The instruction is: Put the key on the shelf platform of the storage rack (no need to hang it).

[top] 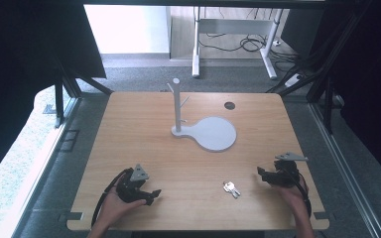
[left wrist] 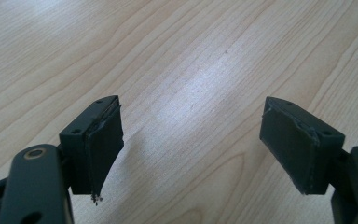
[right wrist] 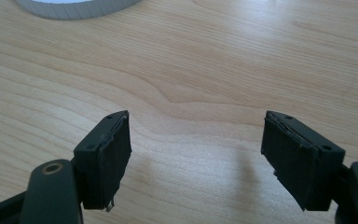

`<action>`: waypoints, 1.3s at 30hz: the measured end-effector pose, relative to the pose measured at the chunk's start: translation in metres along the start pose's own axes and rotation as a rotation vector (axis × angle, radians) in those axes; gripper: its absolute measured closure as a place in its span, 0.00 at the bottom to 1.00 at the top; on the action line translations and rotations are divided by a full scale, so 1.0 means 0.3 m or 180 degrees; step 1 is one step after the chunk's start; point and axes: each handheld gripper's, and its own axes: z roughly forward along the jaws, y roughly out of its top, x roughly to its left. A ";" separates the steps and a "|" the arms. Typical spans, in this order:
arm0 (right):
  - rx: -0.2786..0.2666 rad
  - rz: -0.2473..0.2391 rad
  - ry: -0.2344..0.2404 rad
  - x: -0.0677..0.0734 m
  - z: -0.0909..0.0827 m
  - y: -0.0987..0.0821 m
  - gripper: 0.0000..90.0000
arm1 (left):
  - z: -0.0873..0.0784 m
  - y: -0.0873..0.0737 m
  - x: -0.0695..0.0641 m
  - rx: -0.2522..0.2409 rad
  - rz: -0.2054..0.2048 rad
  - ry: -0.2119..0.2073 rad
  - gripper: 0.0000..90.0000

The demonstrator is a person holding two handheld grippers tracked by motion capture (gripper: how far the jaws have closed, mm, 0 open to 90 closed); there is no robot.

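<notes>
A small bunch of silver keys (top: 231,188) lies on the wooden table (top: 144,148) near the front, right of centre. A grey stand (top: 177,106) with short pegs rises from a round grey base (top: 214,133) at mid-table. My left gripper (top: 155,193) rests low at the front left, held in a hand, jaws wide apart over bare wood (left wrist: 191,135). At the front right, my right gripper (top: 261,171) points left toward the keys, a short way from them. It is open too, with nothing between its pads (right wrist: 196,149). The base's rim (right wrist: 74,7) shows at the top of the right gripper view.
A dark round hole (top: 229,105) sits in the tabletop behind the base. Beyond the table stand white desk legs (top: 196,49) with cables on the floor. Black frame struts (top: 59,94) flank both sides of the table.
</notes>
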 end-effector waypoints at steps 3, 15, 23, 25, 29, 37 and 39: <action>0.0001 -0.0049 0.0064 0.017 -0.001 0.007 0.28 | 0.005 -0.001 0.002 -0.0009 -0.0012 -0.0041 0.24; 0.0158 -0.0189 0.0308 0.048 -0.033 0.073 0.34 | -0.022 -0.014 -0.012 -0.0088 -0.0073 -0.0028 0.24; 0.0270 -0.0269 0.0411 0.047 -0.071 0.121 0.38 | -0.064 -0.011 -0.043 -0.0154 -0.0040 0.0066 0.25; 0.0368 -0.0354 0.0448 0.050 -0.080 0.145 0.39 | -0.074 -0.006 -0.055 -0.0163 0.0001 0.0092 0.25; 0.0403 -0.0362 0.0503 0.057 -0.102 0.181 0.41 | -0.092 -0.006 -0.071 -0.0184 0.0014 0.0133 0.25; 0.0473 -0.0449 0.0601 0.082 -0.114 0.221 0.42 | -0.091 -0.019 -0.061 -0.0170 -0.0028 0.0165 0.25; 0.0504 -0.0451 0.0606 0.078 -0.113 0.227 0.43 | -0.089 -0.019 -0.062 -0.0169 -0.0024 0.0156 0.25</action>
